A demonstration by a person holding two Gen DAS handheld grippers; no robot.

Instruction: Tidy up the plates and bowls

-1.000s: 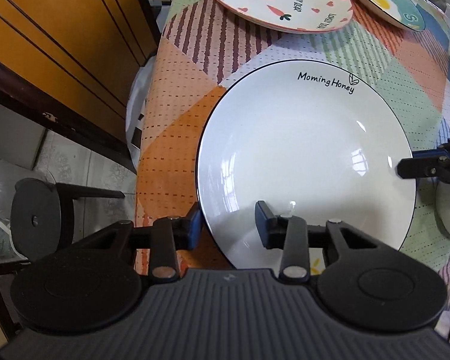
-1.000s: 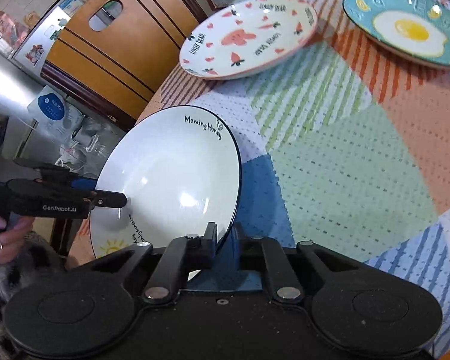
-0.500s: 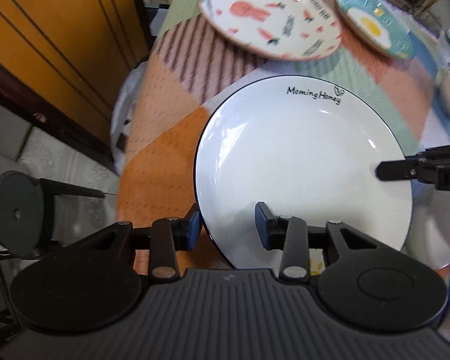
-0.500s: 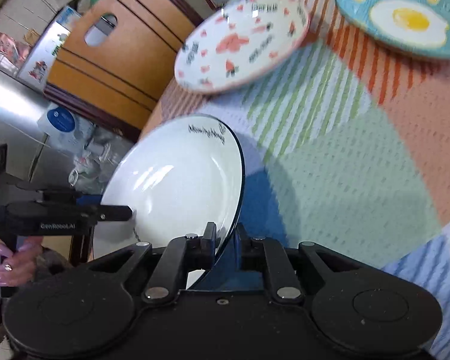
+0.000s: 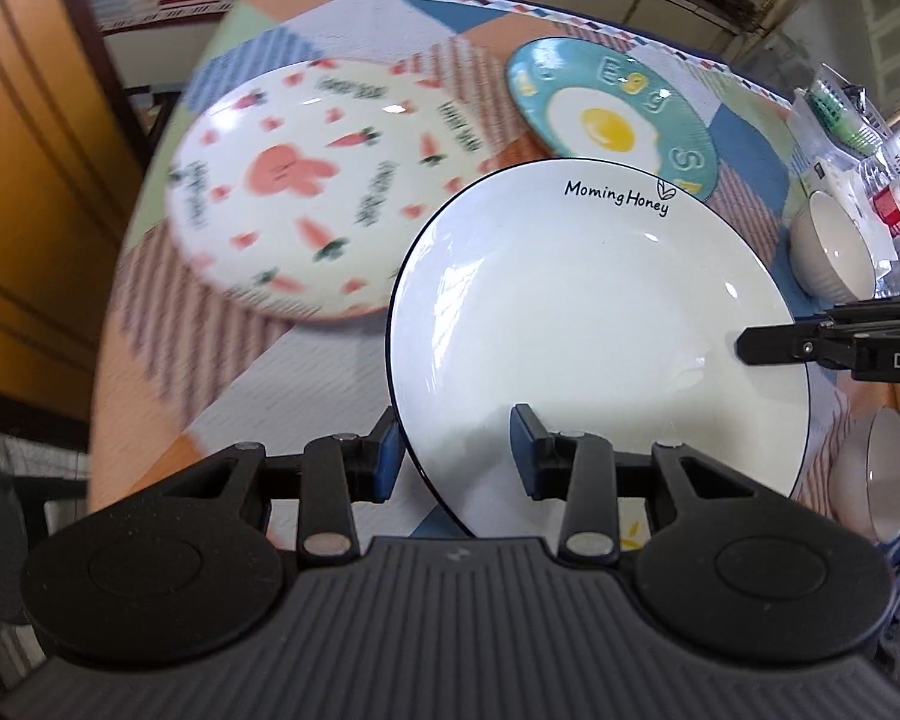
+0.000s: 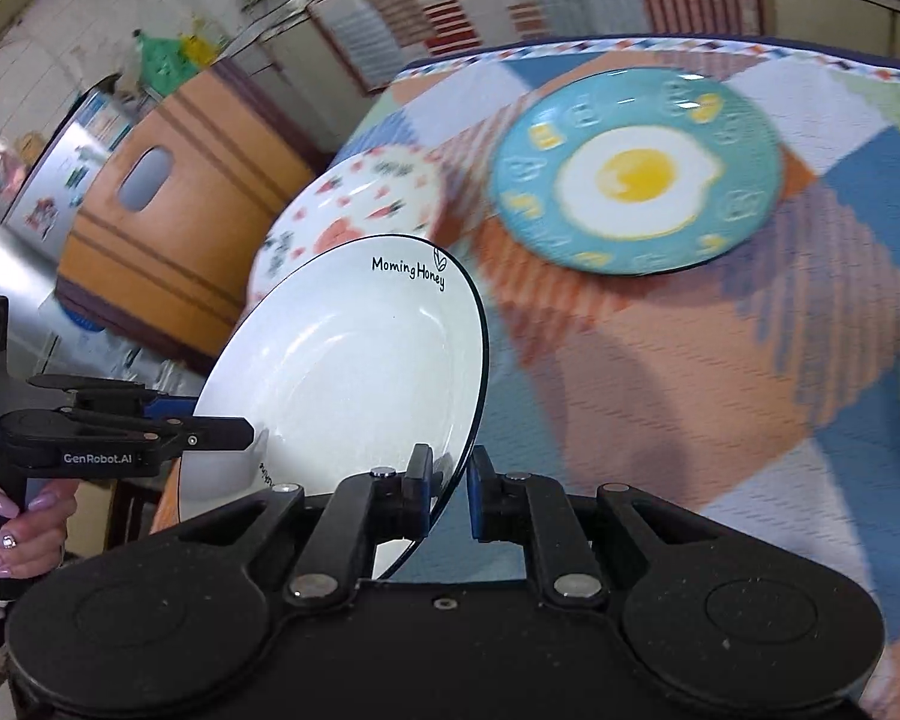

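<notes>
The white plate (image 5: pixel 594 324) is up in the air, held by both grippers at once. The left gripper (image 5: pixel 453 450) has one pad under the near rim and one pad on top, inside the dish, so it is clamped on the rim. The right gripper (image 6: pixel 450 483) is squeezed tight on the rim at the other side, with the thin edge pinched between its two pads. In the right wrist view a hand (image 6: pixel 15 531) with painted nails holds the left gripper's handle.

This looks like the carry step — the white plate is lifted and going toward the other plates. Just past the left gripper's tips, ahead and a bit to its left, sits the bunny plate (image 5: pixel 306 192). Farther ahead lies the egg plate (image 5: pixel 612 114). Two small bowls (image 5: pixel 834 252) wait off to the left gripper's right side.

The next move, I think, is to bring the white plate over one of those plates and set it down flat on top — both grippers must let go together, and slowly, so it does not clack.

The plate is round, so it has no long side. It is tilted, its open face up toward the left gripper, and the words "Morning Honey" are on the far rim.
</notes>
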